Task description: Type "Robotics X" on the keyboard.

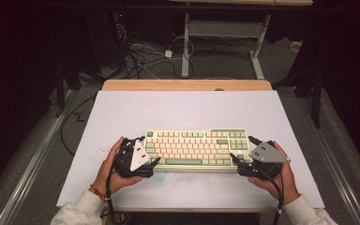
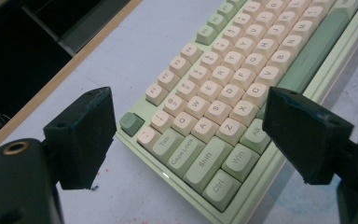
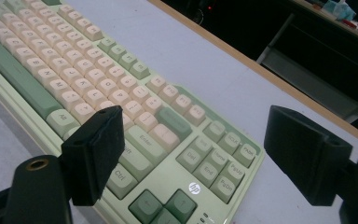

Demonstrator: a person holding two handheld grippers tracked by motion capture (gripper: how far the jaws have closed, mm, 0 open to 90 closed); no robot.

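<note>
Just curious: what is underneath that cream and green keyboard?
The cream and green keyboard lies flat on a pale sheet covering the wooden table. Anything directly beneath it is hidden.

Cream-and-green keyboard (image 1: 194, 149), flat on the white table, squarely at its near edge

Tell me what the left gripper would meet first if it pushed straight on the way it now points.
Most likely the keyboard. The left gripper stands open, its jaws straddling the keyboard's near left corner, around Ctrl, Shift and Caps Lock. Depth is hard to judge, so whether keycaps or case edge come first is unclear.
</note>
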